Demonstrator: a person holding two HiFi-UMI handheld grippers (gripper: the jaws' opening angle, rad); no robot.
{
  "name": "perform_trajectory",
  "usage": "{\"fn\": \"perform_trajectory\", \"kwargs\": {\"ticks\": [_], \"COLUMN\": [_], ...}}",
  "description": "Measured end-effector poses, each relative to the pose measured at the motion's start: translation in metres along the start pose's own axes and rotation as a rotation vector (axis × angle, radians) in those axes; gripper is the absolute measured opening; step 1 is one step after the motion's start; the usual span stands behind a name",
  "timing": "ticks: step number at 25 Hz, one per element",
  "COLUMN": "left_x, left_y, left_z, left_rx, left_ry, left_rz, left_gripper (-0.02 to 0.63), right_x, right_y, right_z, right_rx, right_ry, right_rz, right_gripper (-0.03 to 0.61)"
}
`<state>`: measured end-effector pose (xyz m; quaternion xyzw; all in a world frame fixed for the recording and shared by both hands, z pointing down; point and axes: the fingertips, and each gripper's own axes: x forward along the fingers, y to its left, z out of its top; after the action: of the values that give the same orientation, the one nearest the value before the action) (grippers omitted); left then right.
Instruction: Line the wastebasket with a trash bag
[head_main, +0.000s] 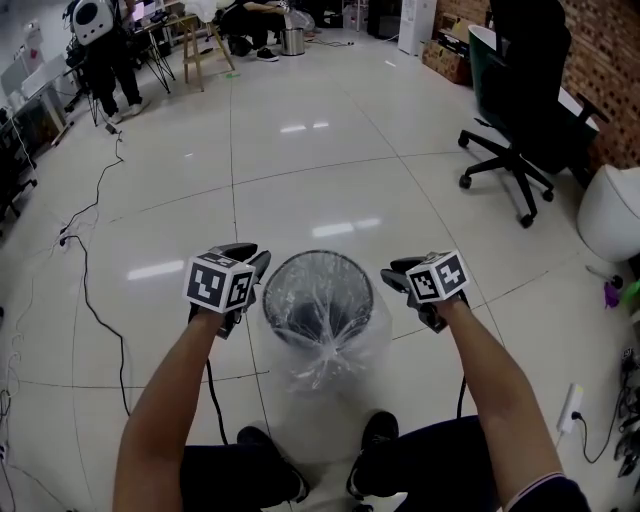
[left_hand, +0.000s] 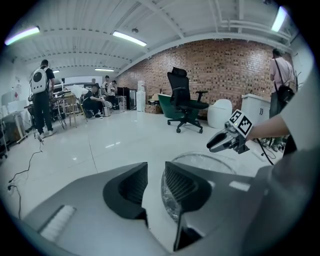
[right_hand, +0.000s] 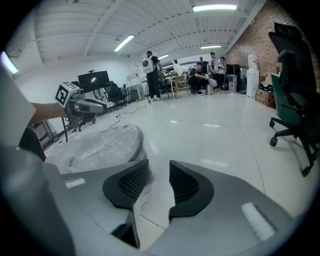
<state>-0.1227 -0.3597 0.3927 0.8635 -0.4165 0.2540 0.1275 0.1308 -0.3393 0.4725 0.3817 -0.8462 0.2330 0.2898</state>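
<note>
Left gripper (head_main: 255, 262), held just outside the left side of the wastebasket (head_main: 318, 253), has its two jaws standing apart. Its own view shows only pale floor (head_main: 300, 170) and the basket's film-covered edge through the gap, and neither pad presses on anything. A black cable (head_main: 95, 310) trails across the tiles further to the left.

The wastebasket is a round, dark mesh bin that stands upright on the floor between the two grippers, directly ahead of the person's shoes (head_main: 375, 440). The trash bag (head_main: 325, 360) is clear plastic. It sags into the mouth of the bin, laps over the rim, and gathers in crumpled folds down the near side to the floor. It also bulges out past the right side of the bin.

Right gripper (head_main: 393, 277) is level with the left one, just outside the right side of the bin, and its jaws are likewise parted. Its own view shows a fold of the clear film lying in line with the gap, but neither pad closes on it. Whether the film lies between the jaws or beyond them cannot be told.

A black office chair (head_main: 520, 120) stands well apart at the upper right, near a brick wall.
</note>
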Motion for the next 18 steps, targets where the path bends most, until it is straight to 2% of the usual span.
{"fn": "perform_trajectory", "kwargs": {"ticks": [5, 11, 12, 13, 18], "left_x": [-0.031, -0.070, -0.075, -0.081, -0.100], "left_y": [-0.023, -0.054, -0.060, -0.065, -0.083], "left_z": [0.014, 0.022, 0.023, 0.024, 0.018], "left_rx": [0.005, 0.019, 0.027, 0.036, 0.042], "left_ry": [-0.034, -0.078, -0.086, -0.092, -0.102], "left_rz": [-0.005, -0.011, -0.010, -0.010, -0.014], "left_gripper": [0.118, 0.109, 0.088, 0.023, 0.011], "right_x": [-0.031, -0.058, -0.062, -0.066, -0.078], "right_y": [0.045, 0.099, 0.106, 0.114, 0.151], "right_z": [0.034, 0.053, 0.056, 0.057, 0.064], "right_rx": [-0.063, -0.093, -0.097, -0.102, -0.129], "right_ry": [-0.086, -0.165, -0.175, -0.186, -0.243], "right_rz": [0.040, 0.070, 0.076, 0.081, 0.103], "right_gripper": [0.130, 0.126, 0.123, 0.118, 0.049]}}
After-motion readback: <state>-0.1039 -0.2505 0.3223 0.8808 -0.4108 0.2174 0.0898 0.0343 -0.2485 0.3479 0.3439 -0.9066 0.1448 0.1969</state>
